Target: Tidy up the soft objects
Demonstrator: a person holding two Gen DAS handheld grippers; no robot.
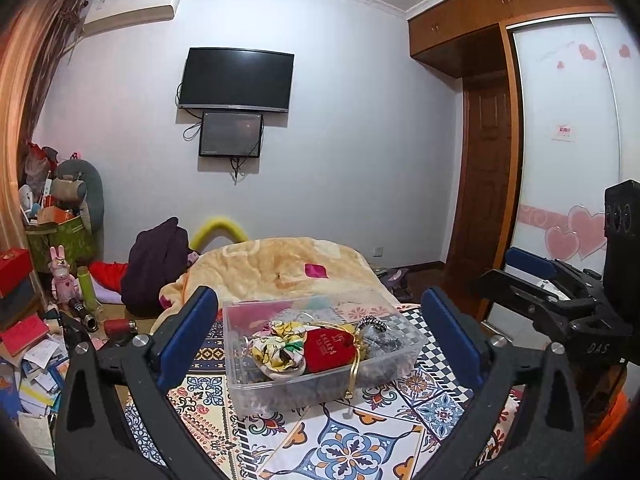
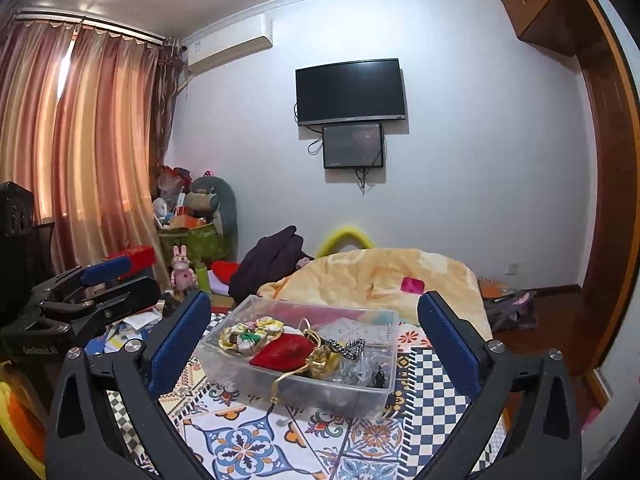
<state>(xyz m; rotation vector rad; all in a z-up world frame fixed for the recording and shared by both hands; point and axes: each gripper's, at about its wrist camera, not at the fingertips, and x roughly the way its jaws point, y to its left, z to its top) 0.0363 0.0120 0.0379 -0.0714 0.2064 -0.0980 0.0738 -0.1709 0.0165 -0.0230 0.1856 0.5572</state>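
Note:
A clear plastic box [image 1: 404, 354] stands on the patterned bed cover [image 1: 344, 444]. It holds a floral scrunchie [image 1: 276, 350], a red pouch [image 1: 330, 348] with a gold cord, a black-and-white hair tie [image 1: 372, 322] and grey items. The box [image 2: 224, 354], scrunchie [image 2: 250, 334] and red pouch [image 2: 282, 354] show in the right wrist view too. My left gripper [image 1: 318, 340] is open and empty, its jaws wide on either side of the box, held back from it. My right gripper [image 2: 314, 344] is likewise open and empty. Each gripper shows at the other view's edge.
A folded yellow blanket [image 1: 280, 266] lies on the bed behind the box. A dark garment [image 1: 154, 266] sits left of it. Clutter of books, toys and boxes [image 1: 44, 320] covers the floor at left. A wardrobe [image 1: 560, 140] stands at right.

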